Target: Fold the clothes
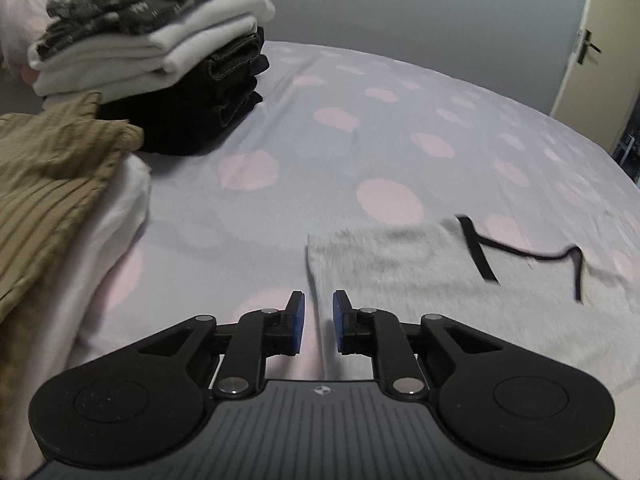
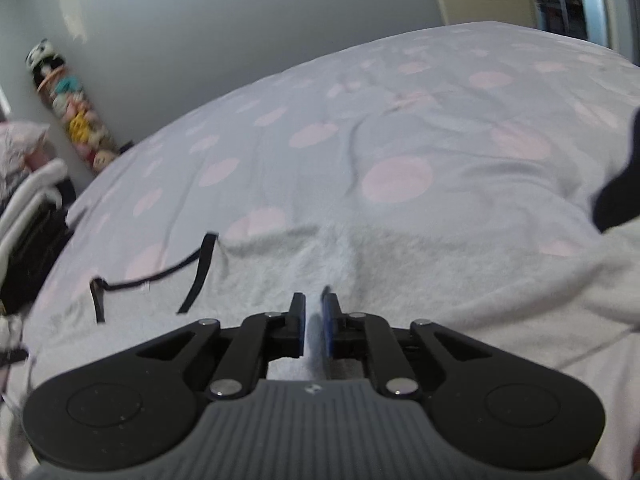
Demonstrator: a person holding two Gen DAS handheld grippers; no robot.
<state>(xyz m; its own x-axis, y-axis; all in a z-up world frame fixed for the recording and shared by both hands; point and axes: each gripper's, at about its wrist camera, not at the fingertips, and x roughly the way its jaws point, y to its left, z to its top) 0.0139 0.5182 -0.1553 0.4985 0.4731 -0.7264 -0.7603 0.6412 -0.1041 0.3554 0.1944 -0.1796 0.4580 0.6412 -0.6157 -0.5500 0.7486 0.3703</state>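
Note:
A light grey garment (image 1: 400, 264) with thin black straps (image 1: 478, 254) lies flat on the bed. My left gripper (image 1: 319, 312) is open with a small gap, straddling the garment's left edge; nothing is gripped. In the right wrist view the same garment (image 2: 380, 264) spreads under my right gripper (image 2: 314, 312), whose jaws stand narrowly apart just above the cloth, near its middle. The black straps (image 2: 196, 272) lie to its left. I cannot tell if any cloth sits between the pads.
A stack of folded clothes (image 1: 160, 68), grey, white and black, stands at the back left of the spotted bedsheet (image 1: 360, 120). An olive ribbed garment (image 1: 48, 184) on white cloth lies at the left. A door (image 1: 600, 52) is at the far right. A dark object (image 2: 620, 184) is at the right edge.

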